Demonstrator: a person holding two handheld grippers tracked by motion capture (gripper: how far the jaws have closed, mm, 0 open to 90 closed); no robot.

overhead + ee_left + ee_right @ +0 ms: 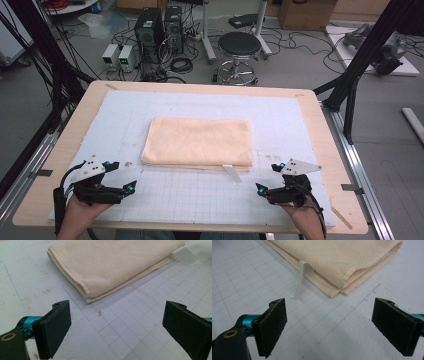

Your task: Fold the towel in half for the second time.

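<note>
A folded cream towel (pixel 197 141) lies flat in the middle of the white gridded mat (pixel 200 195). A white label tag (pixel 231 173) sticks out from its near edge. My left gripper (pixel 126 177) rests open near the mat's front left, facing the towel's near left corner (pixel 87 296). At the front right, my right gripper (pixel 266 178) is open too, pointing at the towel's near right corner (pixel 339 291), with the tag (pixel 298 282) to the left of that corner. Nothing sits between either pair of jaws.
The mat lies on a wooden table (pixel 320 120). Black frame posts (pixel 360 60) rise at both far sides. Behind the table stand a round stool (pixel 239 50), computer towers (pixel 150 30) and tangled cables on the floor.
</note>
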